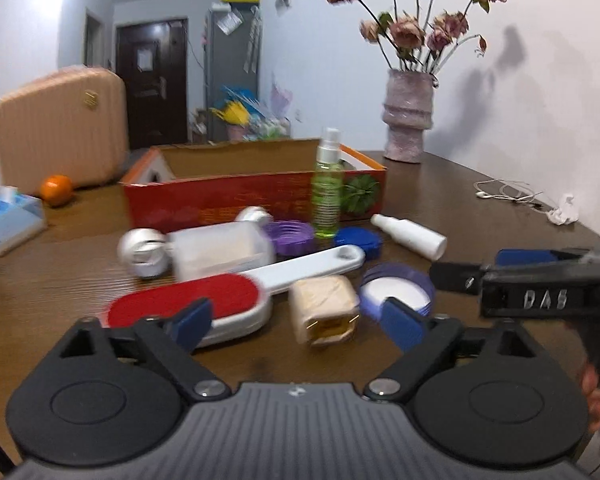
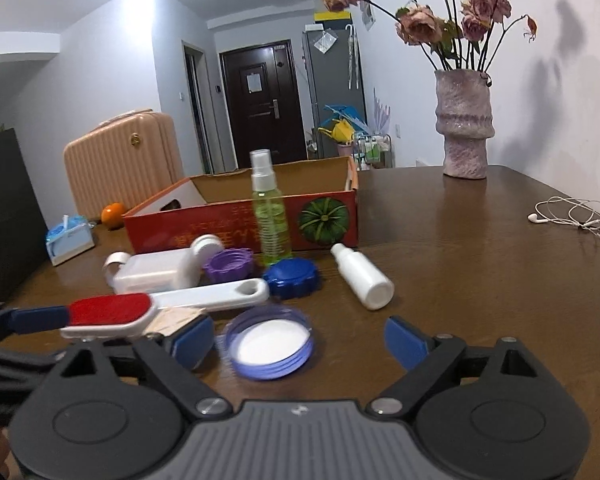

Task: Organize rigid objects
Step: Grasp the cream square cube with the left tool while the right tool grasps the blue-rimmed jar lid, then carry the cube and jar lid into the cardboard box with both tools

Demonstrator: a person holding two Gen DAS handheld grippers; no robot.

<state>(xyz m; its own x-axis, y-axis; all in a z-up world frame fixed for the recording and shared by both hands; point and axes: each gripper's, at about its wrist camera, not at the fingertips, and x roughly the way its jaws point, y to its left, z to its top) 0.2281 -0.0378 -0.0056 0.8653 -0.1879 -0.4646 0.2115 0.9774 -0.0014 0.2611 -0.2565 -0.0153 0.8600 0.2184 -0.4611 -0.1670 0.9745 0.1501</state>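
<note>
A red cardboard box [image 1: 236,200] [image 2: 236,220] lies open at the table's middle. In front of it are a green spray bottle [image 1: 327,196] [image 2: 270,224], a white bottle on its side [image 1: 410,236] [image 2: 362,276], a purple lid [image 1: 294,237], a dark blue lid [image 1: 358,242] [image 2: 292,278], a clear container [image 1: 220,250], a red lint brush [image 1: 220,300] [image 2: 140,310], a tan block [image 1: 326,310] and a blue-rimmed white lid [image 1: 398,292] [image 2: 270,340]. My left gripper [image 1: 300,322] is open near the tan block. My right gripper [image 2: 298,340] is open around the blue-rimmed lid.
A vase of dried flowers [image 1: 406,120] [image 2: 464,124] stands at the back right. White earphones [image 2: 572,216] and crumpled paper [image 1: 564,210] lie on the right. An orange [image 1: 56,189], a tissue pack [image 1: 10,220] and a peach suitcase [image 1: 60,124] are on the left.
</note>
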